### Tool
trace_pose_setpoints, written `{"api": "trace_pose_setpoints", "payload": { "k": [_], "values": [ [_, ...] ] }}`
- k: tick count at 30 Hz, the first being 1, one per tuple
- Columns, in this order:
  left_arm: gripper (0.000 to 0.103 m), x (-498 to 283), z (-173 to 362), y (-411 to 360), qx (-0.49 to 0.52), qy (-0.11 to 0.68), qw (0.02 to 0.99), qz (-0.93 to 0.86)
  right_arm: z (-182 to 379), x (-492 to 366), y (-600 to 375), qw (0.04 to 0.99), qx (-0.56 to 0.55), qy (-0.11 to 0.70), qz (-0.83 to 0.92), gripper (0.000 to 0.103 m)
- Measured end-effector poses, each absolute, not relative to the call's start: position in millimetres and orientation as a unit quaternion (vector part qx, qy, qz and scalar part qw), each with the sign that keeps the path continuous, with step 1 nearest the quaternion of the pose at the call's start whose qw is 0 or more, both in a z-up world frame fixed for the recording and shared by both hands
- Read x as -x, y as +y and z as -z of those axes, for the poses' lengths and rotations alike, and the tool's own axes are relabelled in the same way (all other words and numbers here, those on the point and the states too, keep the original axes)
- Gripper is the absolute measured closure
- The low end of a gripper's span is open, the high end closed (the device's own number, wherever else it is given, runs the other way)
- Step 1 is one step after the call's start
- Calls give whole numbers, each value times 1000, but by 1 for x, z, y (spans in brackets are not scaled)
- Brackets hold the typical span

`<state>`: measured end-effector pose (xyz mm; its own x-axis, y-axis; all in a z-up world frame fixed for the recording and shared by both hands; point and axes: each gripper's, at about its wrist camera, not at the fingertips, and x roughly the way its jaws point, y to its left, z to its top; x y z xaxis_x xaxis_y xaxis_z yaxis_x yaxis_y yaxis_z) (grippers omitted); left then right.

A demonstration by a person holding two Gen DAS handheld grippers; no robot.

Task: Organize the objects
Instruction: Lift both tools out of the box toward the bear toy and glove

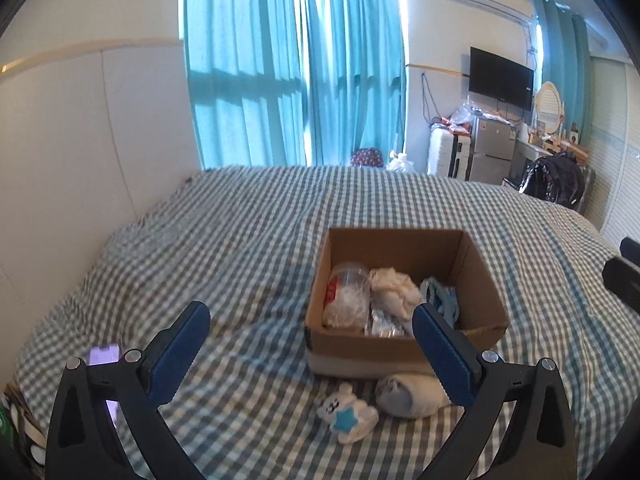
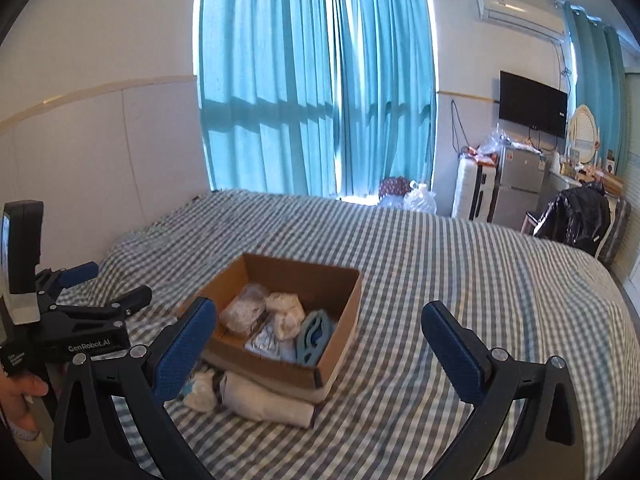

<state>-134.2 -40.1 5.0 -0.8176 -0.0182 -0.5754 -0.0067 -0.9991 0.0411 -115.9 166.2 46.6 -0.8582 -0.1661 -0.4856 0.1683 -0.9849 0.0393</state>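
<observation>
- Cardboard box (image 1: 404, 344) sits open-topped on a bed with a grey-and-white checked sheet (image 1: 240, 240), near the middle of the mattress.
- Inside the box: clear plastic cup (image 1: 348, 296) at the left side, crumpled white cloth (image 1: 394, 290) beside it, light-blue plastic piece (image 1: 440, 298) toward the right wall, something silvery (image 2: 264, 342) at the bottom front. Contents packed close, touching one another.
- Outside the box, against its near wall: rolled white sock or cloth bundle (image 1: 408, 396), touching the box base. Just left of it, a small white plush toy with a blue star (image 1: 348, 418), lying on the sheet.
- Left gripper (image 1: 312, 350): fingers spread wide, nothing between the blue pads. Hovers over the sheet on the near side of the box, above the plush and the roll.
- Right gripper (image 2: 320, 354): likewise spread wide and empty, held to the right of the left one, pointing at the box's right front corner.
- The left gripper shows at the left edge of the right wrist view, lettered "GenRobot.AI", held by a hand (image 2: 22, 394).
- Purple object (image 1: 105, 354) on the sheet's near left edge, partly hidden; cannot tell what it is.
- Background: teal curtains (image 1: 296, 64), wall-mounted TV (image 1: 500, 78), small fridge (image 1: 492, 150).
</observation>
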Motion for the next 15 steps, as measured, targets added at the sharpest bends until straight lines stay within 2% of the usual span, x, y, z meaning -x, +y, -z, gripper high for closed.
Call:
{"api": "trace_pose_setpoints", "payload": {
  "k": [9,15],
  "values": [
    [0,131,78,-51,-357,-3,30,934,30,136,140,87,-311,19,946,0],
    [0,142,126,-39,-398,-32,27,916,75,156,134,79,-349,19,934,0]
  ]
}}
